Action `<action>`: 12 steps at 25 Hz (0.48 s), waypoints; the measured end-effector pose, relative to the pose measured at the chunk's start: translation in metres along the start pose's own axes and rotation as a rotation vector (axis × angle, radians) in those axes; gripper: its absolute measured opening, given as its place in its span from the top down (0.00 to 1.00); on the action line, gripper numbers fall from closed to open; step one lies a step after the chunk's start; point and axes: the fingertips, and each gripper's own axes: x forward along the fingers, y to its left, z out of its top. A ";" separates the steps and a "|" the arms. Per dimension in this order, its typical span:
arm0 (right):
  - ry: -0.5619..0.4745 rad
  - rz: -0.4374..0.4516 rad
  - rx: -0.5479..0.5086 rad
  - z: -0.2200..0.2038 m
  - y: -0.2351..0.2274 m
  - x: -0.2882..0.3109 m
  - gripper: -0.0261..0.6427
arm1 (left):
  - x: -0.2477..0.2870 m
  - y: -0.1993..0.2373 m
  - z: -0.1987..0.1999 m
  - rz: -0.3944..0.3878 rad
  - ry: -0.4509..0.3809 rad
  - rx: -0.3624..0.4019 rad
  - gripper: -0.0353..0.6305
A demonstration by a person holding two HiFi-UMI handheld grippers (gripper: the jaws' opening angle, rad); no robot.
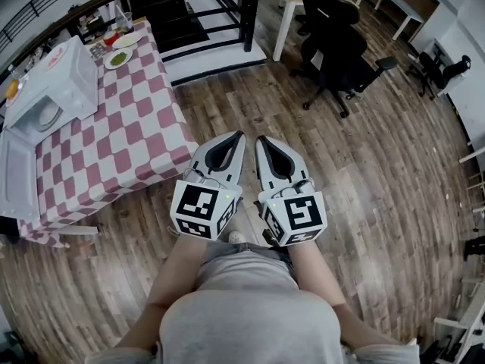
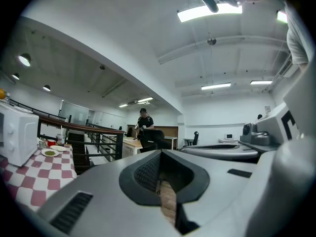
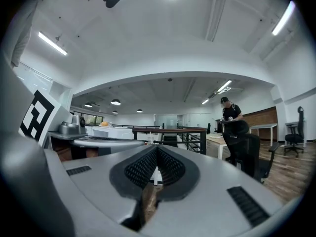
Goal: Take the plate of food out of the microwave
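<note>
A white microwave (image 1: 57,82) stands on the red-and-white checked table (image 1: 129,139) at the left, its door (image 1: 19,177) swung open. A pale plate (image 1: 47,114) shows inside the cavity. My left gripper (image 1: 239,136) and right gripper (image 1: 260,139) hang side by side over the wooden floor, right of the table and well short of the microwave. Both are shut with nothing between the jaws. In the left gripper view the shut gripper (image 2: 160,153) points level, with the microwave (image 2: 17,135) far to the left. In the right gripper view the jaws of the gripper (image 3: 157,148) meet at the tip.
A plate of green food (image 1: 117,58) and another plate (image 1: 126,40) lie at the table's far end. A black railing (image 1: 212,14) runs behind the table. Black office chairs (image 1: 341,44) stand on the floor ahead. A person (image 2: 144,125) stands by a distant desk.
</note>
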 end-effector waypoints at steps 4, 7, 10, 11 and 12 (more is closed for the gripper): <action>0.003 0.062 0.005 -0.001 0.025 0.012 0.93 | -0.019 0.021 0.001 0.059 0.000 -0.001 0.94; 0.004 0.112 0.008 0.001 0.046 0.022 0.93 | -0.036 0.039 0.006 0.110 -0.003 0.001 0.94; 0.001 0.169 0.008 0.004 0.068 0.033 0.93 | -0.054 0.059 0.011 0.171 -0.013 -0.002 0.94; -0.001 0.185 0.010 0.005 0.075 0.036 0.93 | -0.059 0.065 0.012 0.188 -0.016 -0.003 0.94; -0.003 0.201 0.010 0.006 0.082 0.039 0.93 | -0.064 0.071 0.013 0.204 -0.018 -0.003 0.94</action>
